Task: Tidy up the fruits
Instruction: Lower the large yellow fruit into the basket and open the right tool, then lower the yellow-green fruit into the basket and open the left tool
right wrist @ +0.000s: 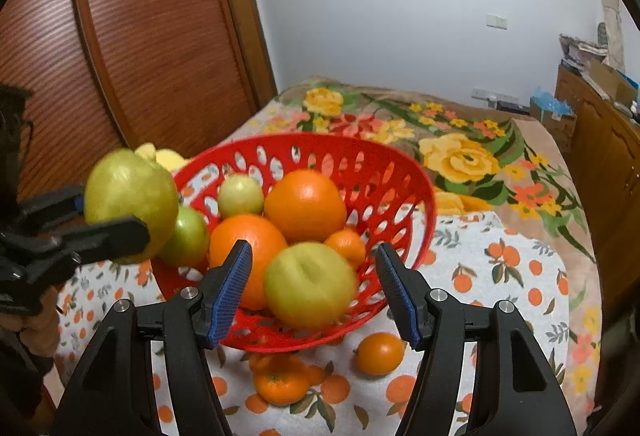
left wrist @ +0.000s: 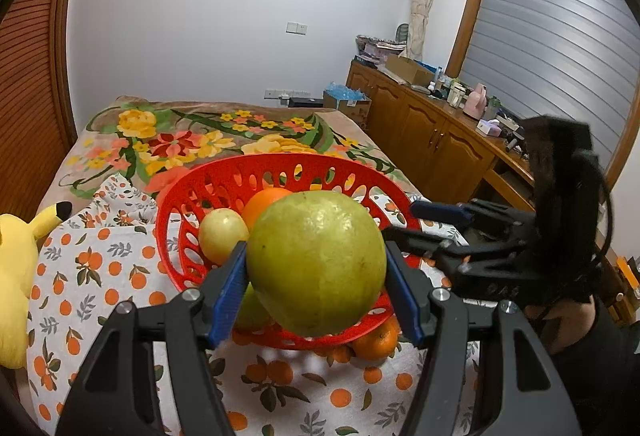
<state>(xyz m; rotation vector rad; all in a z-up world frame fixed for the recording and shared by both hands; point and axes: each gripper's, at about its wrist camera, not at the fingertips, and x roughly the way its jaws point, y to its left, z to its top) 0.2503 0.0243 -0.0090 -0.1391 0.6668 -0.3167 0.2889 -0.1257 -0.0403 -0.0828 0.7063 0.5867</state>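
Green guava (left wrist: 316, 264) getting clamped by left tool (left wrist: 316, 276), hiding half the red basket (left wrist: 180, 204); right tool (right wrist: 314, 284) hanging released.

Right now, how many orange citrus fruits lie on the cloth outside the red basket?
2. A round smooth orange fruit sits right of a dimpled orange mandarin, both before the red perforated plastic basket; its rim may hide others.

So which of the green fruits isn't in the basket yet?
The large green fruit clamped in the left gripper, held above the red basket; the other green ones lie inside.
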